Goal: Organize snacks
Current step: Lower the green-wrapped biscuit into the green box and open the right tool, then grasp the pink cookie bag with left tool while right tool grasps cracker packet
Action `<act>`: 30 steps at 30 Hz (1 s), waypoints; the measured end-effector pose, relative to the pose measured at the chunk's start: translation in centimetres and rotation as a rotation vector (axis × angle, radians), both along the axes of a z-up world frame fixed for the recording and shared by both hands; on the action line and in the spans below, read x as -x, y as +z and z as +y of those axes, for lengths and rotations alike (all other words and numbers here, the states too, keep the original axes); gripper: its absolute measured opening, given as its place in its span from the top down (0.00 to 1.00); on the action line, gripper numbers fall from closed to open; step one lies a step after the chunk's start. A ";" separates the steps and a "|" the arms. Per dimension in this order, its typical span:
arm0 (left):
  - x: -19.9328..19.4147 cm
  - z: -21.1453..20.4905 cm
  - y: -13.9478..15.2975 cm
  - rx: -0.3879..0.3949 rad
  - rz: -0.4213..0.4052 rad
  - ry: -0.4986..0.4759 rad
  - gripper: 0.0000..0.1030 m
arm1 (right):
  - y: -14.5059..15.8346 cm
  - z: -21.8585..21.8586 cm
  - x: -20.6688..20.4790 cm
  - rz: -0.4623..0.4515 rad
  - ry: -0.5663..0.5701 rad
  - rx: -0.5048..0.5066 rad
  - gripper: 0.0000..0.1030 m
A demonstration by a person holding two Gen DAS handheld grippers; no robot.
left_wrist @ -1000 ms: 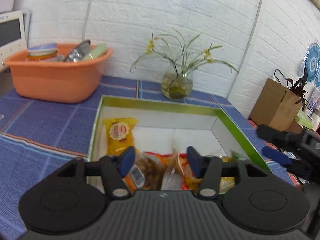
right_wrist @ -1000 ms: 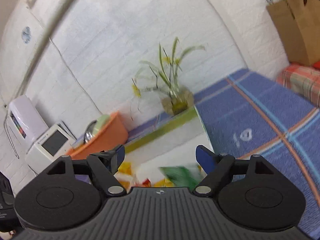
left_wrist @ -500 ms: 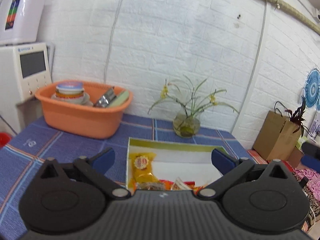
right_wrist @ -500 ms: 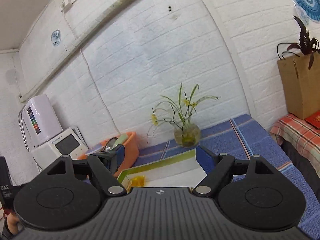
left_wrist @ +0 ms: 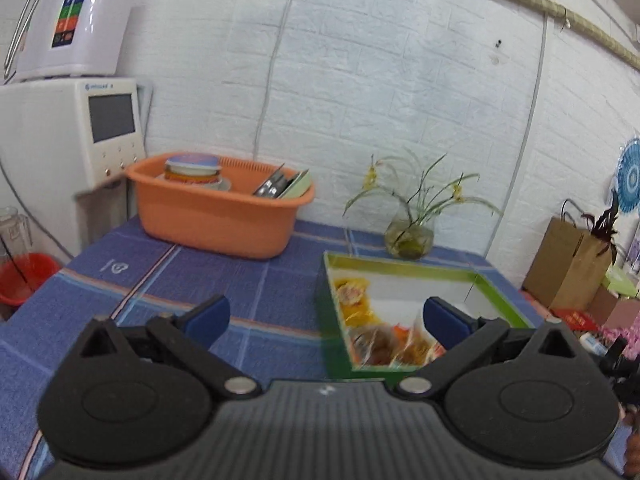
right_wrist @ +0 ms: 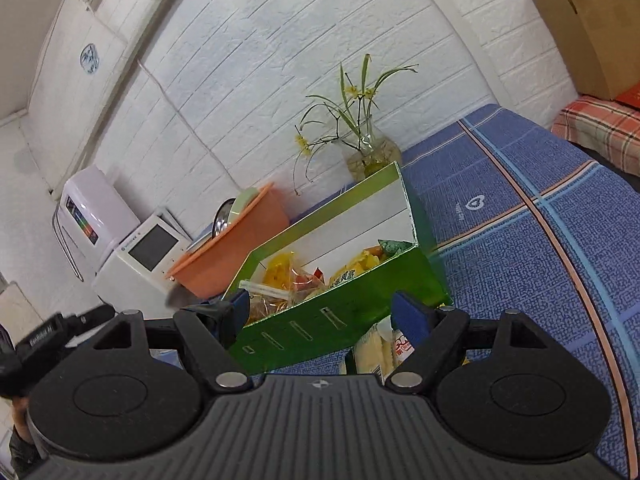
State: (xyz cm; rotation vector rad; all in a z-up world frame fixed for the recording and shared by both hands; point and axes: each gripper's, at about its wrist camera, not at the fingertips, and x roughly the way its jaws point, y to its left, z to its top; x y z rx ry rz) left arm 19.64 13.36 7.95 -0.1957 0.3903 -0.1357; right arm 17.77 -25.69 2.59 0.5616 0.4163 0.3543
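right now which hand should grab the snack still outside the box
Right. Its hand-held gripper is open, with the pale snack packet lying just ahead by the green box. The left hand-held gripper, also open, faces bare tablecloth beside the box.

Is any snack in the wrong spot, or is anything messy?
Yes, one. A pale snack packet lies on the blue tablecloth, outside the green box, just below its front wall. The other snacks are all piled inside the box. Nothing looks spilled or broken.
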 end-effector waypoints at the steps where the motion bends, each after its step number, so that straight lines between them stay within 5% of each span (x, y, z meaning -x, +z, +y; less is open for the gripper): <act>1: 0.4 0.7 -1.4 0.000 0.021 0.014 0.00 | -0.2 0.2 0.2 0.001 0.003 0.011 0.00; 6: 1.5 2.2 -6.0 0.099 0.147 0.050 0.00 | -0.9 1.5 0.1 0.008 -0.030 0.067 0.00; 17: 1.9 -1.1 -6.8 -0.093 0.227 0.063 0.00 | -2.0 1.8 -0.8 0.067 -0.063 0.117 0.00; 22: 2.9 -1.2 -6.9 -0.108 0.221 0.060 0.00 | -2.2 2.1 -1.1 0.083 -0.051 0.136 0.00; 30: 1.7 -2.3 -8.1 -0.117 0.329 -0.002 0.00 | -2.9 2.8 -1.4 0.103 -0.006 0.149 0.00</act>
